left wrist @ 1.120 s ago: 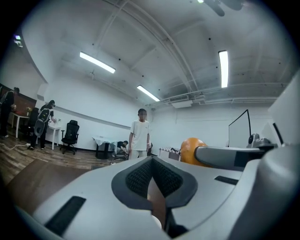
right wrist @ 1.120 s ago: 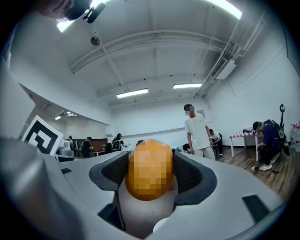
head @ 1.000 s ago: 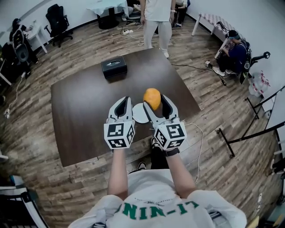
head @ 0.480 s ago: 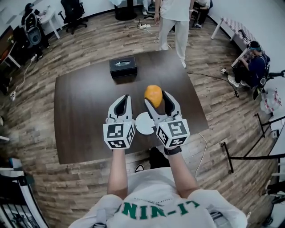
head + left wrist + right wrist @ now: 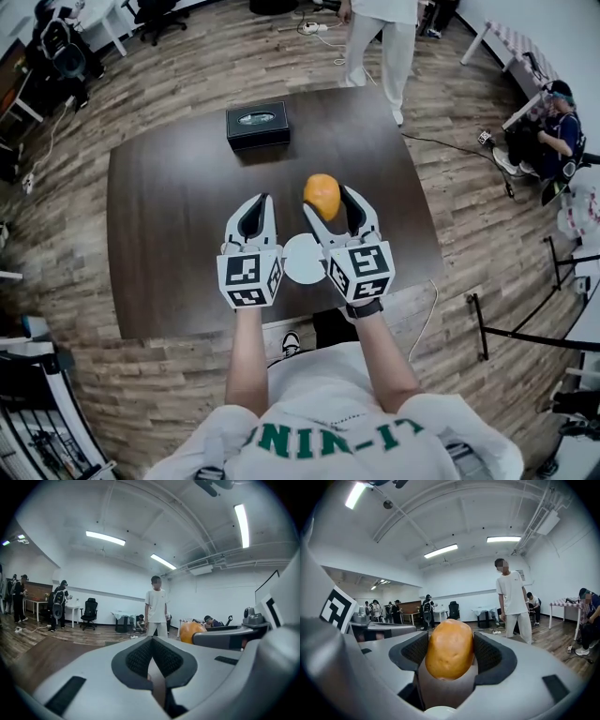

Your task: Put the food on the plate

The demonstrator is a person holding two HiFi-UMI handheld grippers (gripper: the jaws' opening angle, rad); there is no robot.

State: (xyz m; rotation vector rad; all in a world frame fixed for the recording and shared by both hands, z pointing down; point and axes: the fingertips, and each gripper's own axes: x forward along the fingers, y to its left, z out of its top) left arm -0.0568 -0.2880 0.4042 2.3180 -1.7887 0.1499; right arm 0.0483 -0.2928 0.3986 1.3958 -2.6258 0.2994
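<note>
In the head view, an orange-brown rounded food item [image 5: 322, 195] is held in my right gripper [image 5: 328, 202], above the dark table just beyond a small white plate [image 5: 302, 260]. The right gripper view shows the food [image 5: 450, 649] pinched between both black pads, with the plate's rim [image 5: 438, 711] at the bottom edge. My left gripper [image 5: 259, 210] hovers left of the plate, its jaws shut with nothing in them. Its pads [image 5: 140, 656] meet at the tips in the left gripper view, where the food [image 5: 189, 632] shows to the right.
A black box [image 5: 257, 124] sits near the far edge of the brown table [image 5: 169, 216]. A person in white [image 5: 382, 37] stands just past the far right corner. A cable [image 5: 427, 309] hangs off the table's right side. Chairs and seated people line the room's edges.
The head view has drifted, so the table sits lower and more centred. The right gripper keeps its hold on the food, now slightly farther beyond the plate. The left gripper stays shut.
</note>
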